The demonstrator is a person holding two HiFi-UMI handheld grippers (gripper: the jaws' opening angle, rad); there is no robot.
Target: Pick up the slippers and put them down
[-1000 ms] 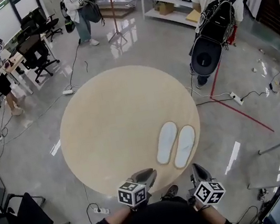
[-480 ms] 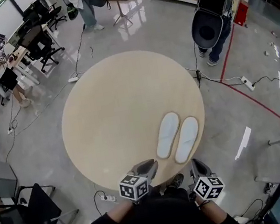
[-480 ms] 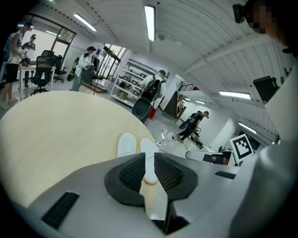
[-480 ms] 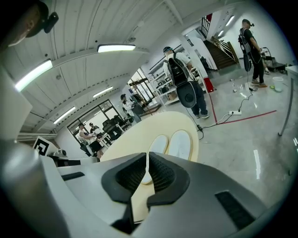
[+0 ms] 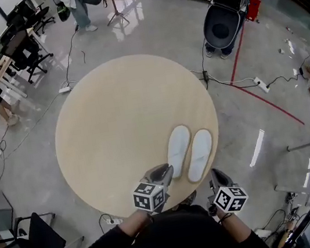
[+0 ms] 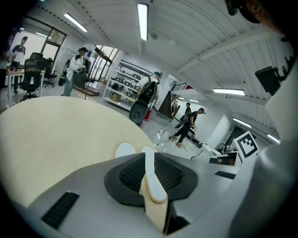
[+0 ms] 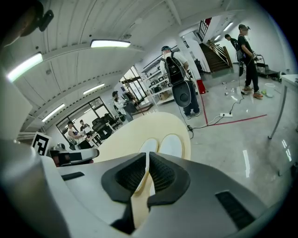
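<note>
Hovering just short of slippers, side by side at lower right of table; we judge nothing lifted yet. Left tool narrowly parted, right tool pressed nearly together (both empty). Pickup, putdown remain.

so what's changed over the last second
Both grippers moved forward toward the slippers. The left gripper now shows right beside the heel of the left slipper, and the right gripper is nearer the table edge. Nothing was gripped or let go. The slippers lie side by side as before.
</note>
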